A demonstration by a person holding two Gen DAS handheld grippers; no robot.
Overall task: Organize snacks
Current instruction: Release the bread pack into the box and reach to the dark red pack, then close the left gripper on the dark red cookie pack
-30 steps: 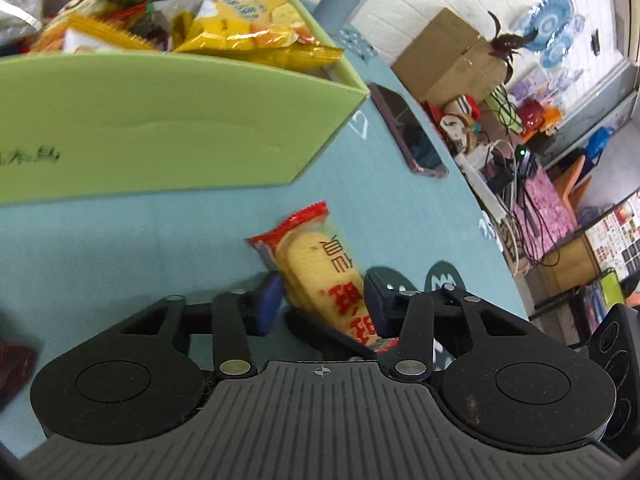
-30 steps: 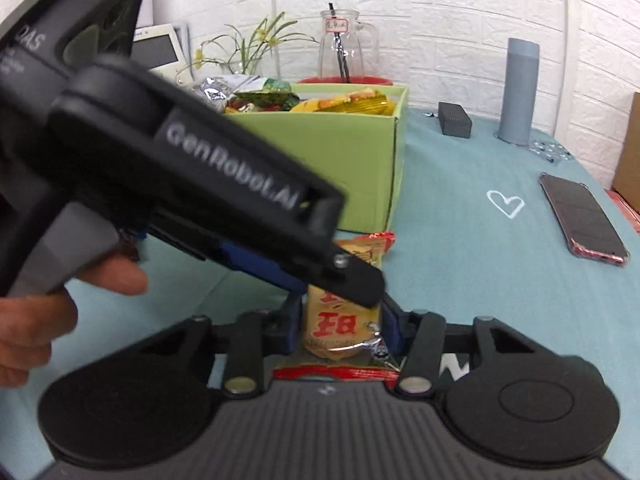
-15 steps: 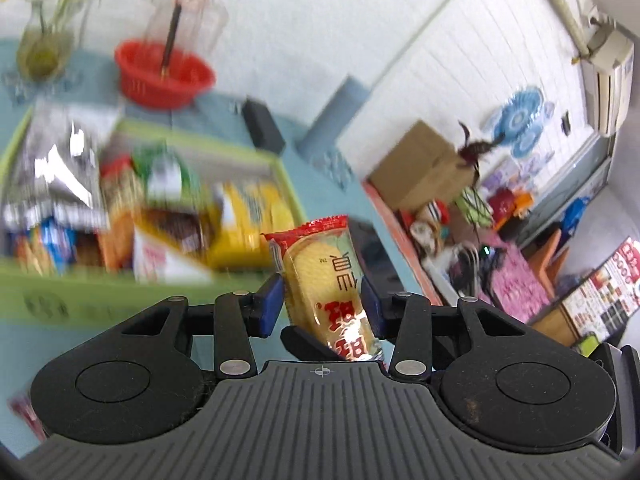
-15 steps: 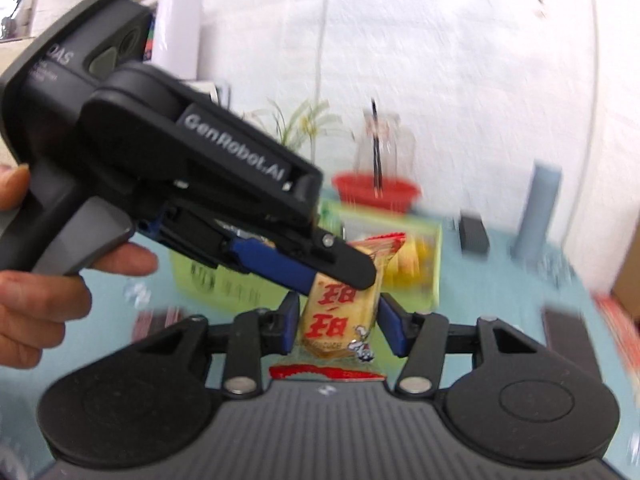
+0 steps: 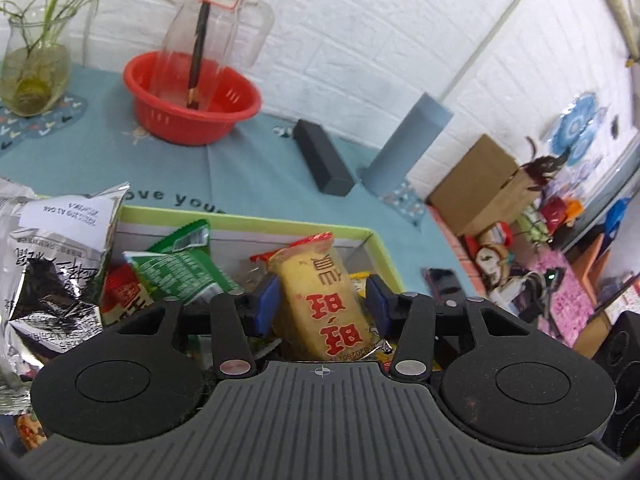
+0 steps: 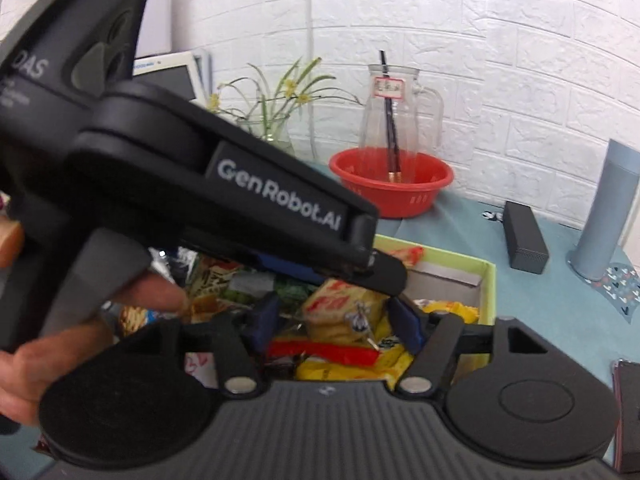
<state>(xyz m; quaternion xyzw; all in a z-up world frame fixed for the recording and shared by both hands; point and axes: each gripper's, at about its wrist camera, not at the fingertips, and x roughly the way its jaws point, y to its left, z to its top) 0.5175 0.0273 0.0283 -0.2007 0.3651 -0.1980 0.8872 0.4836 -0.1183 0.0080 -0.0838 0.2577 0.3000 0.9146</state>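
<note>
1. Over the green box (image 5: 376, 240), both grippers are letting go: left gripper (image 5: 324, 304) and right gripper (image 6: 334, 322) have jaws opening, the cracker packet (image 5: 324, 304) loose between them.
2. Best to clear the packet straight back.
3. The box floor beneath is hidden.

You angled both grippers downward side by side, the left gripper (image 5: 322, 304) crossing in front of the right gripper (image 6: 334, 322), your left hand (image 6: 60, 344) wrapped around its handle, and both sets of fingers (image 5: 267, 300) were opening.
</note>
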